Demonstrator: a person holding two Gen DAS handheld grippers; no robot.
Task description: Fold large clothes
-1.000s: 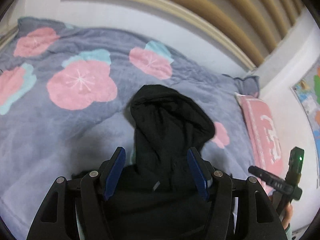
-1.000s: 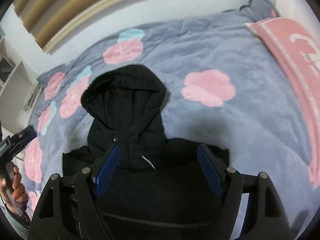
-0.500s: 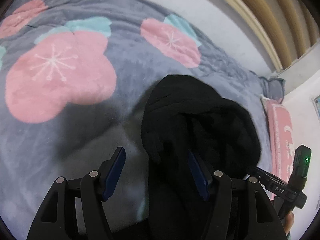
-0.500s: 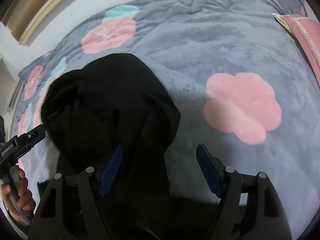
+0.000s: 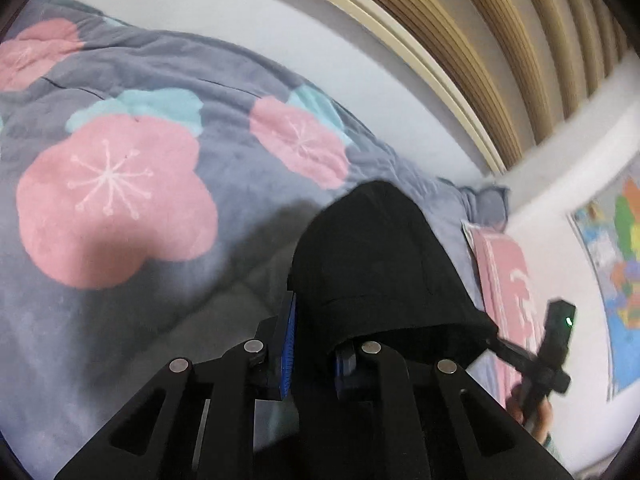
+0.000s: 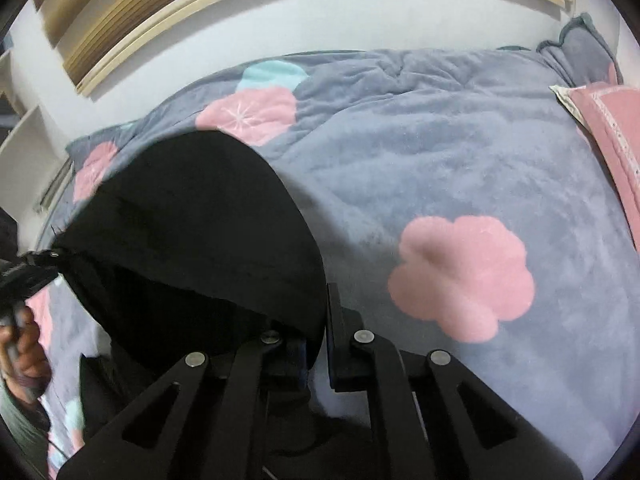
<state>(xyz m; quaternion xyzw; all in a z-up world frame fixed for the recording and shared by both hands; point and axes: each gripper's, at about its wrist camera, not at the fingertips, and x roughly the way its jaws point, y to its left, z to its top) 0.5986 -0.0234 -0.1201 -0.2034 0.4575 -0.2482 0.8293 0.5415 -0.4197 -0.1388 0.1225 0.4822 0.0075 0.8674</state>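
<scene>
A black hooded garment lies on a grey bedspread with pink flowers. Its hood (image 5: 380, 264) is lifted off the bed and stretched between the two grippers. My left gripper (image 5: 316, 336) is shut on the hood's left edge. My right gripper (image 6: 318, 340) is shut on the hood's right edge, and the hood (image 6: 192, 232) fills the left of that view. The right gripper also shows at the right of the left wrist view (image 5: 532, 360). The garment's body is mostly hidden below the grippers.
The bedspread (image 6: 440, 152) covers the bed. A pink pillow (image 6: 612, 128) lies at the right, also in the left wrist view (image 5: 508, 276). A slatted headboard and white wall (image 5: 360, 40) lie behind. A colourful map (image 5: 616, 248) hangs on the right wall.
Both grippers have closed on the hood's edges and lifted it off the bedspread; half a second ago both were open above the flat hood.
</scene>
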